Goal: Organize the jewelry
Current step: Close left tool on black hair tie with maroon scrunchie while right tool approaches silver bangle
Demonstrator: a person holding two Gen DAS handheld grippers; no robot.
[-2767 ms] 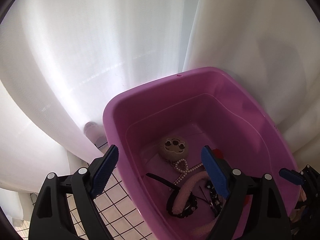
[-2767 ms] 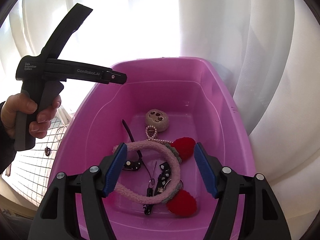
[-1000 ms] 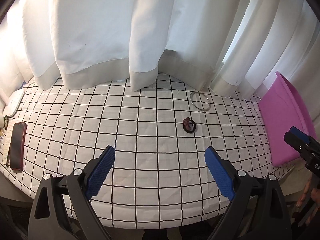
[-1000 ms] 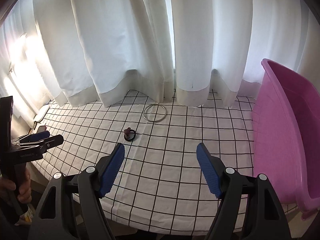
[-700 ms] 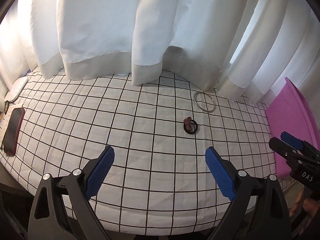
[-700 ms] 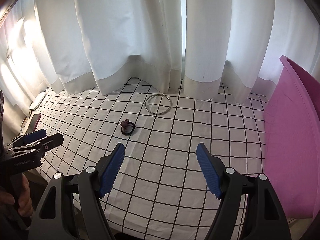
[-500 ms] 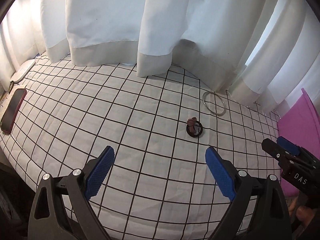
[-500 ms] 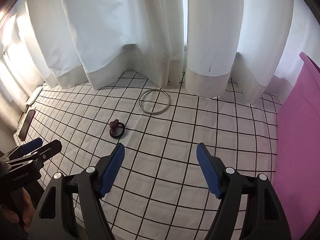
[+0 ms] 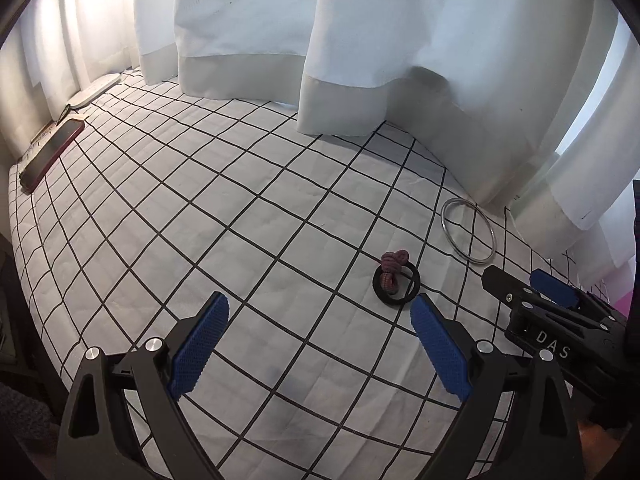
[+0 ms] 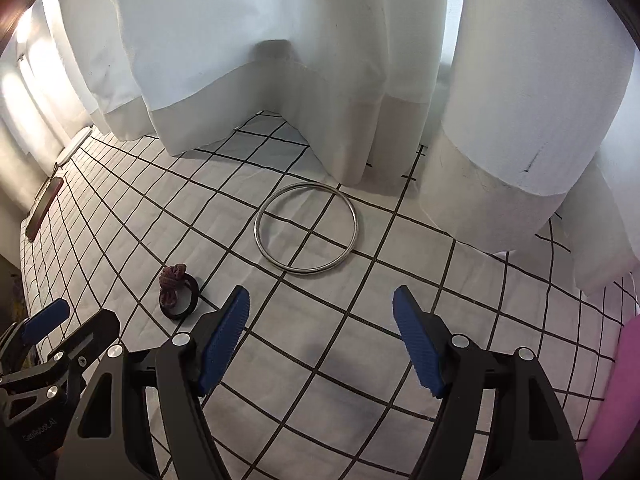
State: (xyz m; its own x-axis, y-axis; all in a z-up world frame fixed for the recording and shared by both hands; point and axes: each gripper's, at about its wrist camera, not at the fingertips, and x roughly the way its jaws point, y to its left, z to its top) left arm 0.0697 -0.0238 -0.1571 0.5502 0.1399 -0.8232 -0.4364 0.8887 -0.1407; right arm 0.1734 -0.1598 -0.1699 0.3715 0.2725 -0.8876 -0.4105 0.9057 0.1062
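Two pieces of jewelry lie on a white tablecloth (image 10: 328, 364) printed with a black grid. The larger is a thin silver bangle (image 10: 306, 229), a plain, smooth metal hoop lying flat, its far edge near the hem of the white curtain (image 10: 256, 60) that hangs down onto the cloth. The smaller is a black ring-shaped band (image 10: 179, 293) with a knot of dark reddish, braided cord bunched on its far side; it sits apart from the bangle, nearer the front of the table and to the left in the right wrist view. The right gripper (image 10: 321, 334) hangs over the cloth with its blue ribbed pads spread wide and nothing between them; the bangle lies just beyond its fingertips. The left gripper (image 9: 320, 350) is likewise released, its jaws wide and empty, with the black band just past its right fingertip, not touching it. Each gripper shows at the edge of the other's view. A pink tub (image 10: 626, 392) shows as a sliver at the right edge. Far to the left, at the table's edge, lies a dark smartphone with a red rim (image 9: 51, 154), and beyond it a flat white object (image 9: 94, 89) too small to identify.
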